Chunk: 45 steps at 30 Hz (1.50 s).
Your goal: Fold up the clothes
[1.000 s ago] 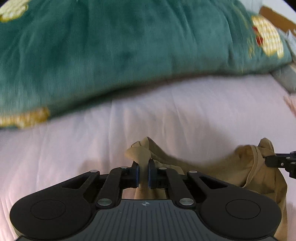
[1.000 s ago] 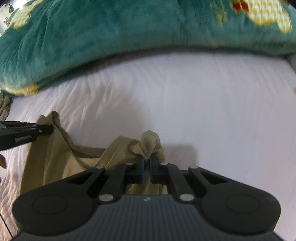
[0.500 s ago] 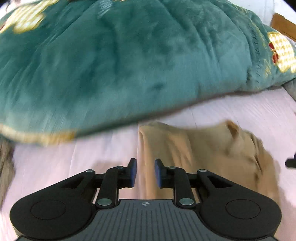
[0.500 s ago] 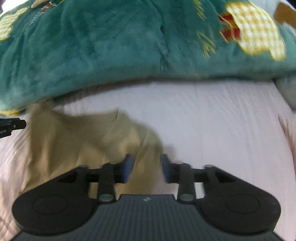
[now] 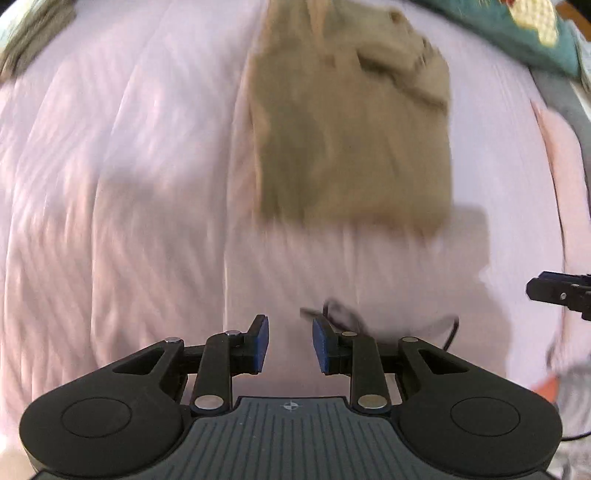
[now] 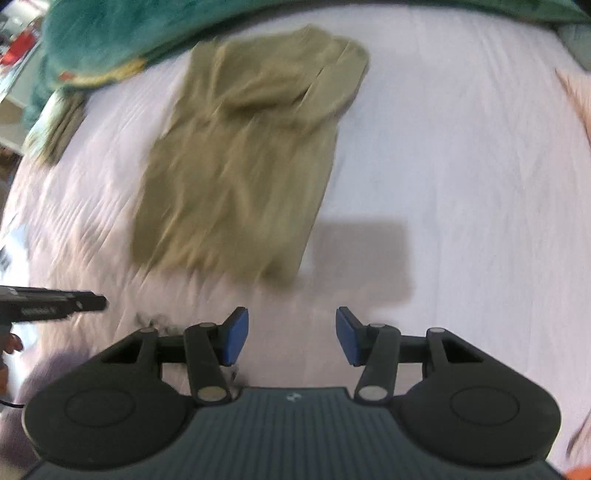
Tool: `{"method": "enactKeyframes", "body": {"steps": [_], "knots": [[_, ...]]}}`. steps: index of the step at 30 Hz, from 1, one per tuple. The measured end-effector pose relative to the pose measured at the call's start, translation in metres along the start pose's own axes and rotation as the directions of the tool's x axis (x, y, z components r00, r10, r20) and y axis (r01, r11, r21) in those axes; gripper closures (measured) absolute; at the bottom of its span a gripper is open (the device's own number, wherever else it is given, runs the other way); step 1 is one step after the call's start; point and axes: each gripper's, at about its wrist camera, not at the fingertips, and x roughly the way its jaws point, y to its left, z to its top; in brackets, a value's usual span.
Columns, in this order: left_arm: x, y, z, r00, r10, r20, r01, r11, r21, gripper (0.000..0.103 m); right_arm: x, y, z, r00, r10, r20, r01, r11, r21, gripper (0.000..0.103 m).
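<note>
Garment (image 6: pixel 236 166) is seen lying as a flat tan rectangle on the sheet (image 6: pixel 461 166), both grippers (image 5: pixel 287 341) (image 6: pixel 291 338) held parted and empty; hem corners should be pinched evenly if another fold is wanted.

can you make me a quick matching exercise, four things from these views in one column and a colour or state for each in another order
Things:
1. garment
2. blanket
3. bed sheet
4. right tongs

Colour or state:
A. pale pink
B. open, holding nothing
C. khaki, lying flat
D. teal, plush

Pairs: 1-C, 2-D, 3-A, 4-B
</note>
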Motion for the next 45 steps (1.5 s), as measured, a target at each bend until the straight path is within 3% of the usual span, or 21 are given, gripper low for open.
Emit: {"method": "enactKeyframes", "body": {"steps": [3,5,7,10,13,16,18,20,23,25,27,29,32,33,37,45], "knots": [[-0.017,0.003,-0.03,0.997,-0.051,-0.053,0.049,0.998,-0.036,0.073,-0.018,0.011,-0.038,0.995,0.033,-0.09,-0.035,0.999,-0.022,0.051],[-0.019,0.003,-0.019,1.0,-0.009,0.025,0.009,1.0,-0.009,0.073,-0.025,0.016,-0.053,0.991,0.048,-0.127,-0.052,0.998,-0.029,0.05],[-0.015,0.004,0.002,0.991,0.041,0.127,-0.043,0.999,0.017,0.073,-0.023,0.015,-0.055,0.994,0.061,-0.087,-0.062,0.998,-0.005,0.049],[0.007,0.009,0.058,0.948,0.11,0.298,-0.118,0.993,0.009,0.073,-0.001,0.006,-0.021,0.998,0.013,0.064,-0.015,1.0,0.026,0.049],[0.033,0.009,0.112,0.904,0.156,0.399,-0.177,0.984,0.015,0.072,0.029,-0.009,0.034,0.973,-0.009,0.23,-0.011,0.996,0.084,0.049],[0.058,0.006,0.155,0.878,0.196,0.437,-0.228,0.973,0.024,0.069,0.06,-0.026,0.091,0.94,-0.045,0.338,-0.002,0.991,0.137,0.05],[0.075,0.008,0.175,0.867,0.23,0.441,-0.273,0.961,0.036,0.066,0.082,-0.041,0.122,0.935,-0.073,0.347,0.008,0.983,0.185,0.049],[0.093,0.005,0.192,0.866,0.266,0.423,-0.318,0.947,0.055,0.066,0.104,-0.054,0.145,0.945,-0.076,0.317,0.003,0.975,0.224,0.049],[0.104,0.004,0.207,0.882,0.237,0.407,-0.291,0.954,0.075,0.064,0.125,-0.056,0.154,0.961,-0.033,0.274,-0.026,0.978,0.207,0.05],[0.107,0.004,0.21,0.875,0.231,0.427,-0.301,0.948,0.105,0.061,0.133,-0.051,0.151,0.965,-0.023,0.26,-0.025,0.984,0.177,0.05],[0.106,0.001,0.208,0.874,0.223,0.431,-0.296,0.949,0.109,0.061,0.132,-0.045,0.149,0.963,-0.029,0.268,-0.012,0.989,0.149,0.056],[0.103,0.001,0.207,0.876,0.203,0.438,-0.276,0.955,0.108,0.063,0.131,-0.04,0.15,0.96,-0.031,0.277,-0.004,0.992,0.125,0.078],[0.102,0.004,0.204,0.881,0.169,0.442,-0.244,0.962,0.119,0.072,0.128,-0.032,0.151,0.957,-0.035,0.289,0.009,0.996,0.088,0.09],[0.102,0.004,0.202,0.883,0.156,0.443,-0.232,0.965,0.122,0.079,0.127,-0.03,0.151,0.955,-0.036,0.294,0.014,0.997,0.076,0.091],[0.097,0.003,0.198,0.881,0.139,0.453,-0.216,0.969,0.122,0.088,0.116,-0.028,0.147,0.946,-0.046,0.32,0.029,0.998,0.058,0.095],[0.08,0.002,0.186,0.877,0.104,0.469,-0.19,0.972,0.139,0.089,0.09,-0.02,0.132,0.921,-0.037,0.389,0.015,0.998,0.058,0.096]]}}
